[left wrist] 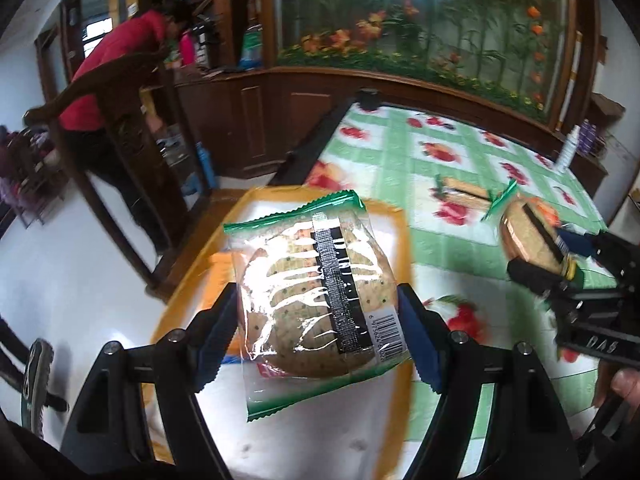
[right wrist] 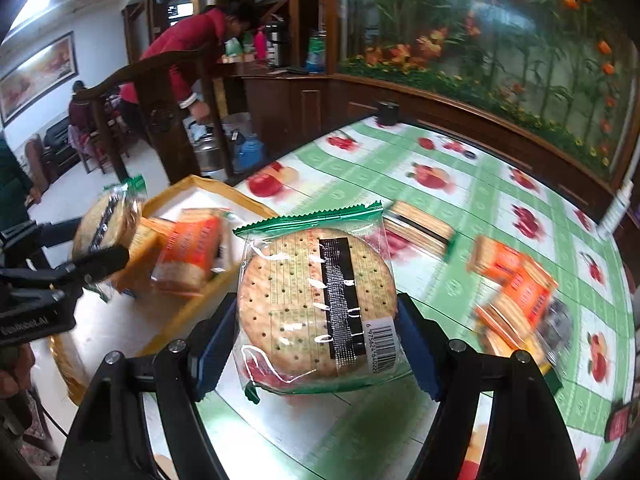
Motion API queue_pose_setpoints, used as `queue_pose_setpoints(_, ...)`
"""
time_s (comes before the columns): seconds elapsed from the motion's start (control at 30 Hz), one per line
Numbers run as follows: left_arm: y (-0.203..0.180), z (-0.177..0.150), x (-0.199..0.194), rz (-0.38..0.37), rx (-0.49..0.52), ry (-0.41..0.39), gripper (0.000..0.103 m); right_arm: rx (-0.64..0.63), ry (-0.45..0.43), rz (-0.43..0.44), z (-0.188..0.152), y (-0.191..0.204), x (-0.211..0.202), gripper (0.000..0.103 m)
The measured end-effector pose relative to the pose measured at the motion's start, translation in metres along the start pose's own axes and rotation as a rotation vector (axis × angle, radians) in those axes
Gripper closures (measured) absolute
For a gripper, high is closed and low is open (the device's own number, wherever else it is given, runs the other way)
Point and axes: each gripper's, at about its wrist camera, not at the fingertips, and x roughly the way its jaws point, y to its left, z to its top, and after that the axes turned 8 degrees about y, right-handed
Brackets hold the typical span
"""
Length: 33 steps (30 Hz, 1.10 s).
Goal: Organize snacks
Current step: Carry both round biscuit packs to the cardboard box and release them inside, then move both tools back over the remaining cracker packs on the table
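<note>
My left gripper (left wrist: 318,320) is shut on a round cracker pack (left wrist: 316,280) in a clear wrapper with green ends. It hangs over a white tray with a yellow rim (left wrist: 182,280). My right gripper (right wrist: 318,328) is shut on a second round cracker pack (right wrist: 316,300) above the green fruit-print tablecloth (right wrist: 460,184). Each view shows the other gripper from the side: the right gripper (left wrist: 552,256) with its pack (left wrist: 530,236), and the left gripper (right wrist: 84,240) with its pack (right wrist: 106,220). Orange snack packs (right wrist: 192,248) lie in the tray (right wrist: 208,182).
Loose on the cloth are orange snack packs (right wrist: 516,280) and a rectangular cracker pack (right wrist: 420,228). A white bottle (left wrist: 568,148) stands at the far right edge, a black object (left wrist: 370,100) at the far corner. A wooden chair (left wrist: 120,128) and a person in red (left wrist: 120,52) are left of the table.
</note>
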Motion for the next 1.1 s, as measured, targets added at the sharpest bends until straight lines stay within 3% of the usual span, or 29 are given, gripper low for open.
queue_pose_setpoints(0.37,0.037,-0.037,0.026,0.018,-0.033,0.119,0.026,-0.125,0.060,0.159,0.038,0.076,0.049,0.027)
queue_pose_setpoints(0.63,0.043,-0.042,0.034,0.040,-0.026,0.126,0.026,-0.192,0.141,0.210,0.032,0.117,0.077,0.027)
queue_pose_setpoints(1.1,0.052,-0.048,0.031,0.051,-0.045,0.126,0.017,-0.086,0.148,0.327,0.025,0.105,0.067,0.026)
